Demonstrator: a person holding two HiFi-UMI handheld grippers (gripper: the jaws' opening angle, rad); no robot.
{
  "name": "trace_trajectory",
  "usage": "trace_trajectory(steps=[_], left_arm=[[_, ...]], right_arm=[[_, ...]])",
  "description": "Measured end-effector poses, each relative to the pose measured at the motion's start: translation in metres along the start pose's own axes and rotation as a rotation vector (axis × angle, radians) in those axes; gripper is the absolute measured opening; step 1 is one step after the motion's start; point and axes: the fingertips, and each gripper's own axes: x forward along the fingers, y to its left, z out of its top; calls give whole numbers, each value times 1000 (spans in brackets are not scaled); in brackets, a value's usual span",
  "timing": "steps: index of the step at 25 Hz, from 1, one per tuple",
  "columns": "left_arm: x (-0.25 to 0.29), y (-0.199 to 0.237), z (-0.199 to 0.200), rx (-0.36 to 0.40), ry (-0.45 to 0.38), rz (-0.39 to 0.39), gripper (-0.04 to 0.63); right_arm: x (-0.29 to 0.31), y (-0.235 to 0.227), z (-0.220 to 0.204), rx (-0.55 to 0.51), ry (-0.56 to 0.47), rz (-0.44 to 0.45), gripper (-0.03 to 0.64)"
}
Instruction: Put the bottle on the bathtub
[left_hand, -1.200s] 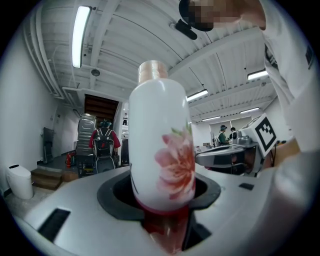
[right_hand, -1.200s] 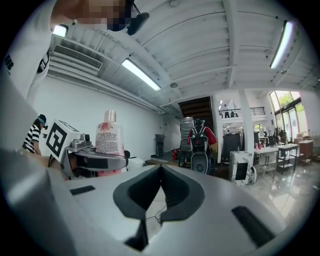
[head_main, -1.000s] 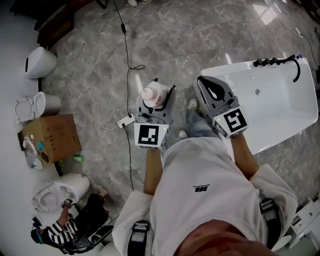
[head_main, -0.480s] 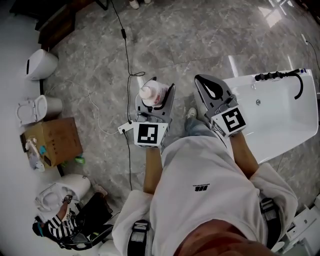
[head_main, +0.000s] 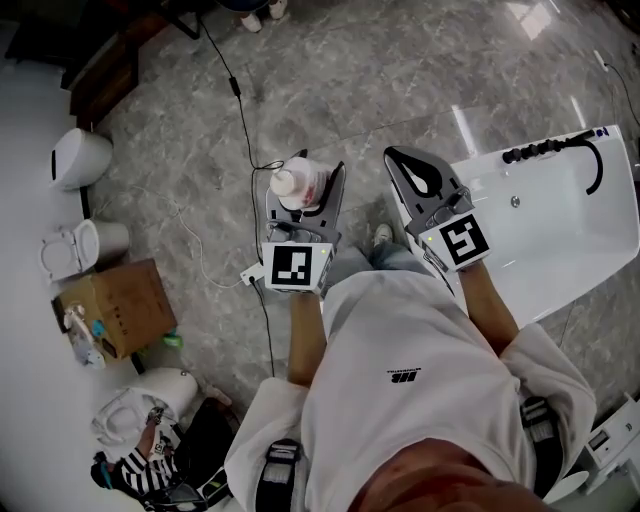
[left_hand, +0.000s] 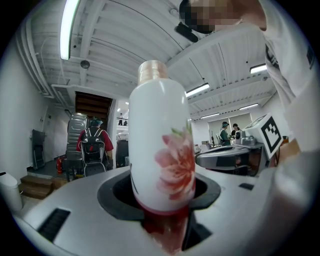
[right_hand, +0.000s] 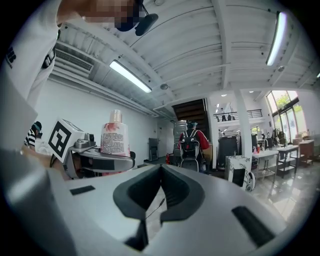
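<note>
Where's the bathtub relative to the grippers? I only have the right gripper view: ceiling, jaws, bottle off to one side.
Observer: In the head view, the bathtub sits on the floor at the person's right, just beyond the right gripper.
Operator: Is the bottle gripped firmly?
Observer: Yes. The left gripper view shows the left gripper closed on the base of the bottle, which stands upright.
Operator: Is it over the tub yet?
Observer: No. In the head view it is over grey floor, left of the tub, with the person's shoe between them.
</note>
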Motion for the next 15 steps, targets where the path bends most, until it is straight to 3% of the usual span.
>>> trace_trajectory(steps=[7,15], left_arm=[[51,-35,9,14,-10,-157,218],[128,-98,14,34,-15,-439,219]], right_arm=[[-30,-51,-7,1,18,-156,-5],[-79,-123,-10,15,17,-457,-5]])
